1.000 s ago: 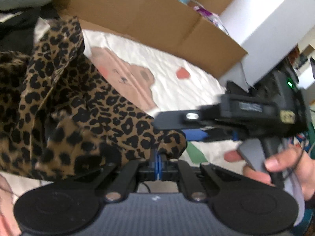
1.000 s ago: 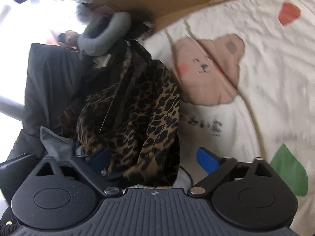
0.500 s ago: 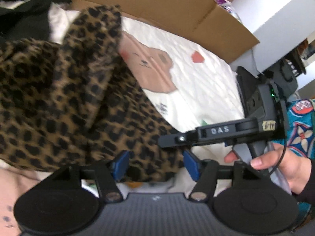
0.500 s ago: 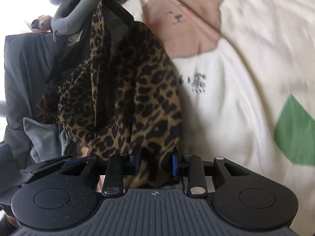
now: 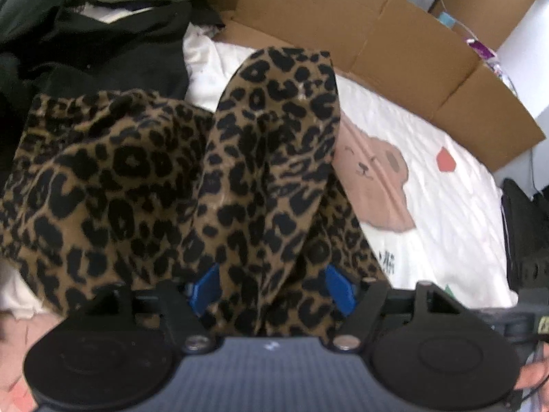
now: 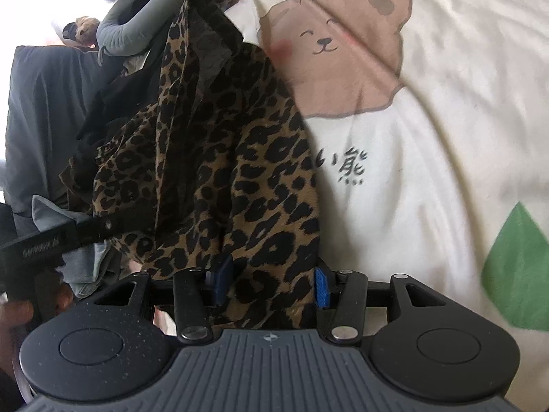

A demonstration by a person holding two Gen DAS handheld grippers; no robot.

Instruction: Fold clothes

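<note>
The leopard garment (image 5: 212,185) lies bunched on the bear blanket (image 5: 429,185), beside a dark pile of clothes (image 5: 96,48) and in front of a cardboard box (image 5: 394,44). The left gripper (image 5: 271,288) sits low over the cloth; its jaws are opening, and a raised fold of the print stands between the blue pads (image 5: 338,288) without being pinched. In the right wrist view the right gripper (image 6: 269,285) is likewise opening, with a hem of the garment (image 6: 219,158) draped between its pads, seemingly loose rather than clamped (the fabric hides the inner faces, so contact is hard to rule out). The step looks like an early one: arranging or re-gripping the piece before any real fold, since it is still crumpled. The next move probably calls for each gripper to find a clean edge or corner, close on it, and draw the cloth flat over the blanket.
</note>
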